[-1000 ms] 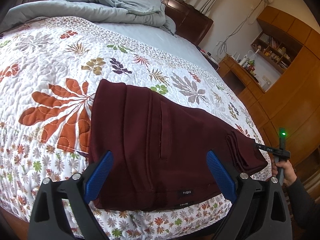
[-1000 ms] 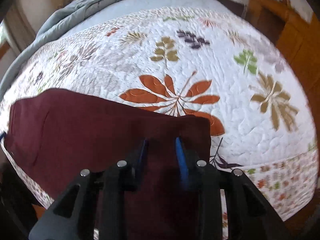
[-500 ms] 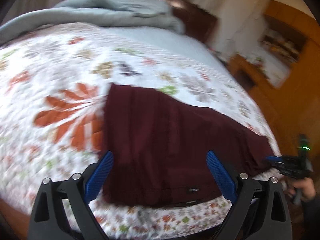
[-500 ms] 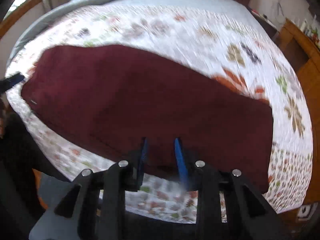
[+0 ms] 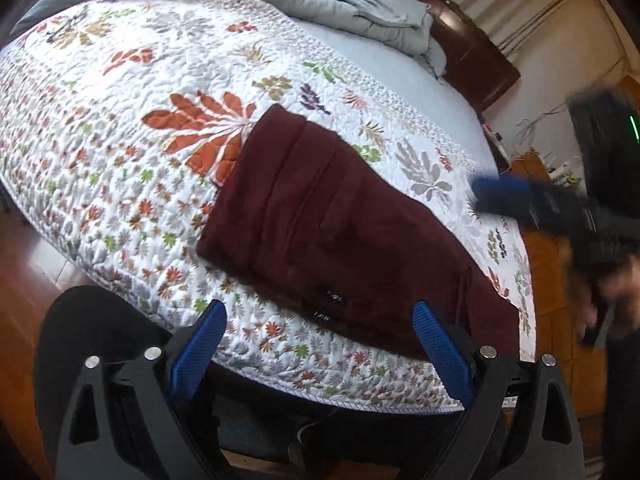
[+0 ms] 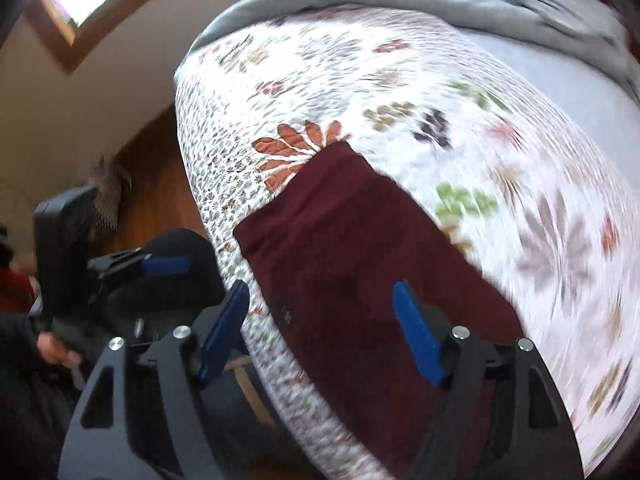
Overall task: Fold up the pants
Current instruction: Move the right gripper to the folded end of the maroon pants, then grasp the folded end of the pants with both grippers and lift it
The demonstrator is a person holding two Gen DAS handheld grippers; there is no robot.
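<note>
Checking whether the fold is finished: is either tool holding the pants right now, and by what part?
Nothing is held. The left tool and right tool are both open, and the maroon pants lie folded on the quilt.

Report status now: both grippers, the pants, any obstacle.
Left gripper open, empty. Right gripper open, empty. Maroon pants lying folded on the quilt, near its edge. Nothing in the way.

folded maroon pants [image 5: 340, 236] lie on floral quilt [image 5: 120, 128].

Dark maroon pants [image 5: 340, 232], folded into long flat rectangle, lying diagonally near bed's edge, tiny label showing, nothing gripping them.
</note>
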